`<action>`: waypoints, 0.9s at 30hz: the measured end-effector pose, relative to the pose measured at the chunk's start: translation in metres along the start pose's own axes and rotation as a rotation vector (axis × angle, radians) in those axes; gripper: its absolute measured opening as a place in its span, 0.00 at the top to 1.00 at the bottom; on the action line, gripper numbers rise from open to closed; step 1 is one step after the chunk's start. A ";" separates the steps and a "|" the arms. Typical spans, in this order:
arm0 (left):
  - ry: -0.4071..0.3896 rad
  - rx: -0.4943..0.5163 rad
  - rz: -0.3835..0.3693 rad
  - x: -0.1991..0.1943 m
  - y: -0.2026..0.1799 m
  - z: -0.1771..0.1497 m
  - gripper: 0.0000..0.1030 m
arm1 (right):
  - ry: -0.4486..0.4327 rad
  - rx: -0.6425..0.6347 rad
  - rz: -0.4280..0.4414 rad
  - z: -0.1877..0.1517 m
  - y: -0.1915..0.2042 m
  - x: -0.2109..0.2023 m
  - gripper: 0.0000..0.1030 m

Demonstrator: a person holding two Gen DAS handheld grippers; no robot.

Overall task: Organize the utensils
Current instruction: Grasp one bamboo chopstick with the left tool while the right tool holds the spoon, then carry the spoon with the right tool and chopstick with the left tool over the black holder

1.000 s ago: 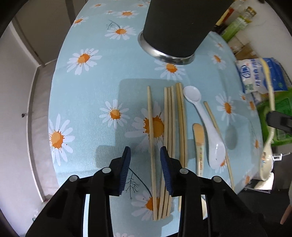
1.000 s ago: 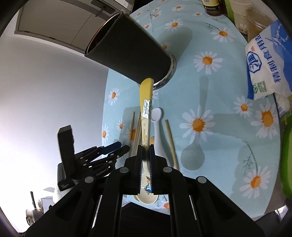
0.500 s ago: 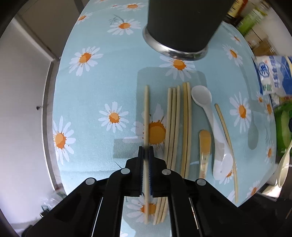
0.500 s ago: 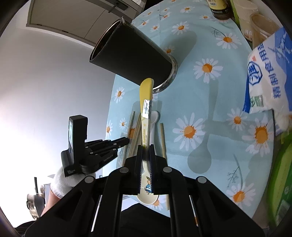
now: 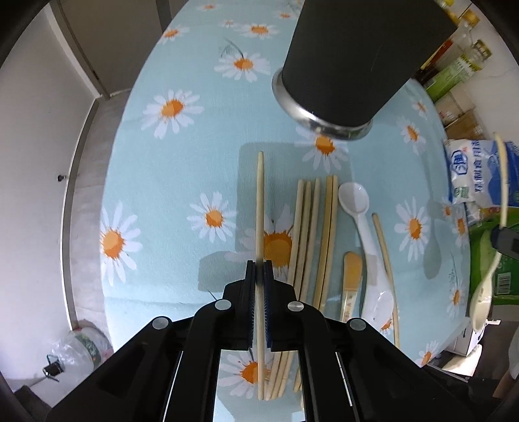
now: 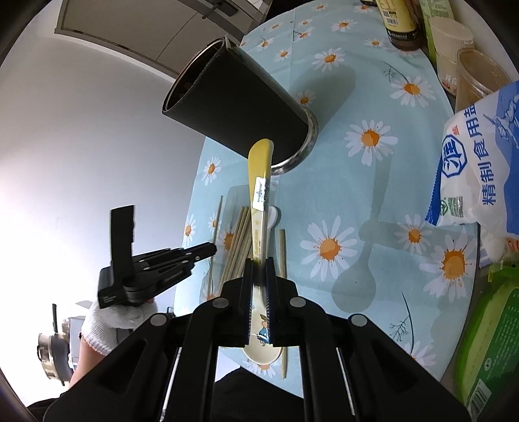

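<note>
My left gripper [image 5: 259,266] is shut on a single wooden chopstick [image 5: 259,207] and holds it above the daisy tablecloth [image 5: 181,181]. Several more chopsticks [image 5: 316,233], a white spoon [image 5: 356,207] and a small yellow-handled spoon [image 5: 352,276] lie to its right. The black utensil holder [image 5: 353,61] stands beyond them. My right gripper [image 6: 259,264] is shut on a yellow-handled spoon [image 6: 259,181], held in the air with its handle pointing at the holder [image 6: 236,107]. The left gripper [image 6: 198,251] shows at the left of the right wrist view.
A blue and white salt bag [image 6: 480,162] and a green package [image 6: 493,337] lie at the table's right side. Bottles and jars [image 6: 421,29] stand at the far right. The table's left edge [image 5: 107,201] drops to the floor.
My left gripper closed on the single chopstick and lifted it off the cloth. My right gripper rose higher with the yellow-handled spoon.
</note>
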State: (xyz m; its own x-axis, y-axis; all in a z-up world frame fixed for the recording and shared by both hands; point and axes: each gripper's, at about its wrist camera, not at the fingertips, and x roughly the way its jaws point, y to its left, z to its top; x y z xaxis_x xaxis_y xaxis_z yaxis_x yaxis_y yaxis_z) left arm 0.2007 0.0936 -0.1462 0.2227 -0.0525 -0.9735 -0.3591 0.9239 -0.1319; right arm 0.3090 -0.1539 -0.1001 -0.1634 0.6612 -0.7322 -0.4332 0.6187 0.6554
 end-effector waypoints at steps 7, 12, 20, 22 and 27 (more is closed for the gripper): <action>-0.105 0.036 -0.081 -0.033 0.009 0.003 0.97 | -0.062 0.012 -0.034 -0.003 0.017 0.005 0.92; -0.224 0.063 -0.148 -0.066 0.019 0.007 0.97 | -0.116 0.001 -0.061 -0.002 0.037 0.010 0.92; -0.348 0.149 -0.236 -0.104 0.018 0.018 0.97 | -0.198 -0.030 -0.085 0.000 0.071 0.013 0.92; -0.372 0.183 -0.267 -0.114 0.016 0.022 0.97 | -0.229 -0.042 -0.087 0.003 0.080 0.012 0.92; -0.454 0.243 -0.326 -0.136 0.008 0.035 0.97 | -0.315 -0.068 -0.111 0.013 0.097 0.000 0.92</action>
State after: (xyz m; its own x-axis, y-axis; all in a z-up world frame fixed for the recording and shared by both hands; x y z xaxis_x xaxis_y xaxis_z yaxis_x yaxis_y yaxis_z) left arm 0.1995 0.1220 -0.0083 0.6699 -0.2300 -0.7059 -0.0022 0.9502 -0.3117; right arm 0.2791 -0.0884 -0.0341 0.1651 0.6967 -0.6981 -0.4925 0.6714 0.5537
